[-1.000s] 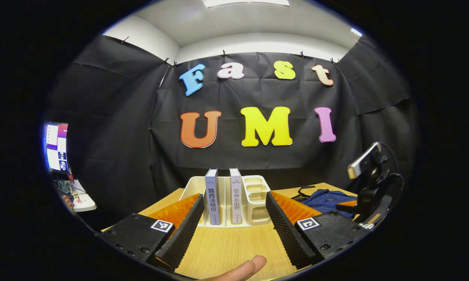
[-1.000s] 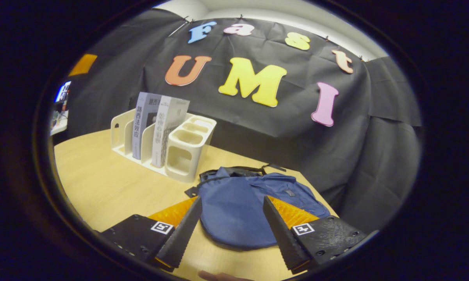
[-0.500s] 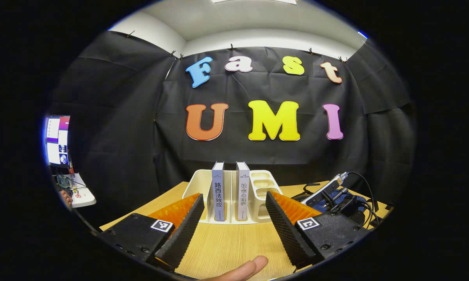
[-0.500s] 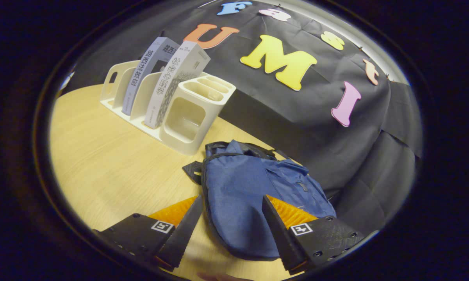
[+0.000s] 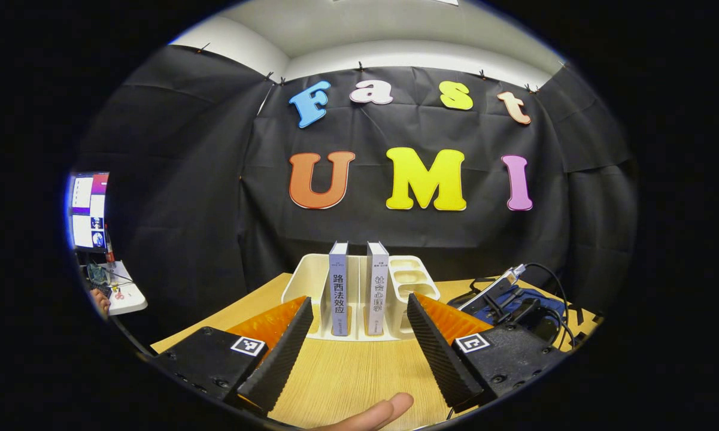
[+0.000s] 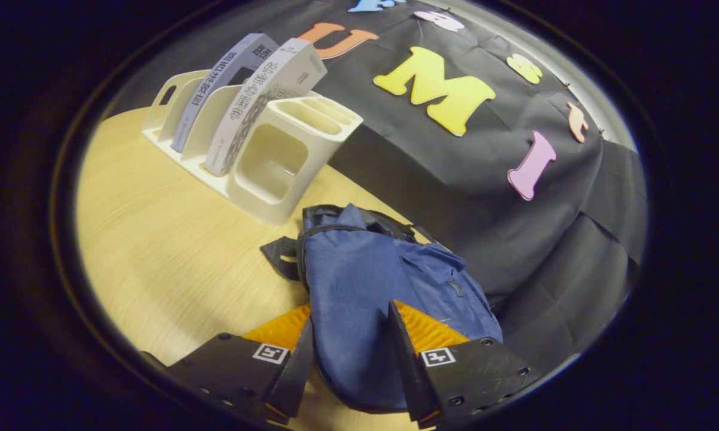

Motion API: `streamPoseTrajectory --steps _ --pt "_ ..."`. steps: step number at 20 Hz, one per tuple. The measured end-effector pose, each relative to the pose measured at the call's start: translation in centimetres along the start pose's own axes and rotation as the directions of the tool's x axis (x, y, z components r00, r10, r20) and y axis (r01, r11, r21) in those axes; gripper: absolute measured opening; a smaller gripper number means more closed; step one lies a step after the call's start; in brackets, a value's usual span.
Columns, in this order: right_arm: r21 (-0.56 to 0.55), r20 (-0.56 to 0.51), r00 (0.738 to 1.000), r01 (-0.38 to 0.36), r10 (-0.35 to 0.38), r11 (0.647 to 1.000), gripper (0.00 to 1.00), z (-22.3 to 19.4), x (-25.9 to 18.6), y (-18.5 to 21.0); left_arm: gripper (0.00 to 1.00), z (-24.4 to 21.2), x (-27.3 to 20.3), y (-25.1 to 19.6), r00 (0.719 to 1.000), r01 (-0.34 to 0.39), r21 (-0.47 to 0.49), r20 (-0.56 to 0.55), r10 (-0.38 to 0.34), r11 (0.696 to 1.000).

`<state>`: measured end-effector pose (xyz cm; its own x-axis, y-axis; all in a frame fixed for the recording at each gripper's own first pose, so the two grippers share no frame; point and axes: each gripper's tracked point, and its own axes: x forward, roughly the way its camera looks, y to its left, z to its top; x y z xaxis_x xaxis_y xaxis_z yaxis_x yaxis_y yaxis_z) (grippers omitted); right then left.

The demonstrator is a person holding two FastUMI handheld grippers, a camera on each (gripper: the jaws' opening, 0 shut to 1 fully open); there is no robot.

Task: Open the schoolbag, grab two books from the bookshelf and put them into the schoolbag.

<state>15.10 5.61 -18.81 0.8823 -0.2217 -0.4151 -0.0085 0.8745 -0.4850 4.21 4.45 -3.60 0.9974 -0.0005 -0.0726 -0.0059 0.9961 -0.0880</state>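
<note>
Left gripper view, far left: a lit monitor (image 5: 88, 209) beyond the table edge, and under it a white shelf (image 5: 126, 296) with small clutter, too small to identify. Wooden table (image 5: 359, 377) ahead. The left gripper (image 5: 354, 344) hangs above it, jaws wide apart, holding nothing. A fingertip (image 5: 374, 413) pokes in at the bottom edge. Between the fingers, farther back: a white bookshelf (image 5: 311, 281) with two books upright in neighbouring slots, spines forward, the left book (image 5: 338, 287) and the right book (image 5: 376, 287), nothing in front of them. Small open cups on the rack's right end. Further right, the other gripper with its cables (image 5: 518, 293) sits over the blue schoolbag (image 5: 536, 296) and hides most of it.

Right gripper view: the bookshelf (image 6: 269, 173) is upper left, with the books (image 6: 257, 102) leaning in this tilted view. Schoolbag (image 6: 359, 299) lies flat on the table (image 6: 155, 251) just right of the rack, black straps at its near-left corner. The right gripper (image 6: 350, 353) straddles the bag's near end, jaws partly closed, fabric between the fingers; cannot tell whether both press on it.
</note>
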Motion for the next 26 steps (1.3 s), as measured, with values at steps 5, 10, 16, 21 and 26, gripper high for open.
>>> streamPoseTrajectory --steps 5,10,16,21,26 --pt "0.043 0.051 0.996 0.066 -0.068 0.997 0.57 2.7 -0.2 -3.4 0.99 -0.4 0.2 -0.3 1.0 0.005 -0.002 -0.008 -0.005 1.0" --pt "0.182 0.015 1.0 -0.015 0.012 0.983 0.13 3.4 0.6 -5.6 0.99 -1.1 0.8 -0.6 1.0 0.015 0.011 -0.023 -0.015 1.0" --pt "0.119 0.048 0.998 -0.04 0.035 0.992 0.05 4.6 0.5 -7.8 0.99 -1.7 1.3 -1.1 0.999 0.03 0.0 -0.038 -0.029 1.0" --pt "0.147 0.077 0.996 -0.051 0.04 0.988 0.04 5.8 0.6 -11.6 1.0 -1.4 1.3 -1.2 1.0 0.002 0.019 -0.025 -0.002 1.0" --pt "0.154 0.13 0.991 -0.041 0.02 0.987 0.05 8.2 0.8 -16.8 0.99 -1.9 1.8 -1.9 1.0 0.003 0.023 -0.028 -0.002 1.0"
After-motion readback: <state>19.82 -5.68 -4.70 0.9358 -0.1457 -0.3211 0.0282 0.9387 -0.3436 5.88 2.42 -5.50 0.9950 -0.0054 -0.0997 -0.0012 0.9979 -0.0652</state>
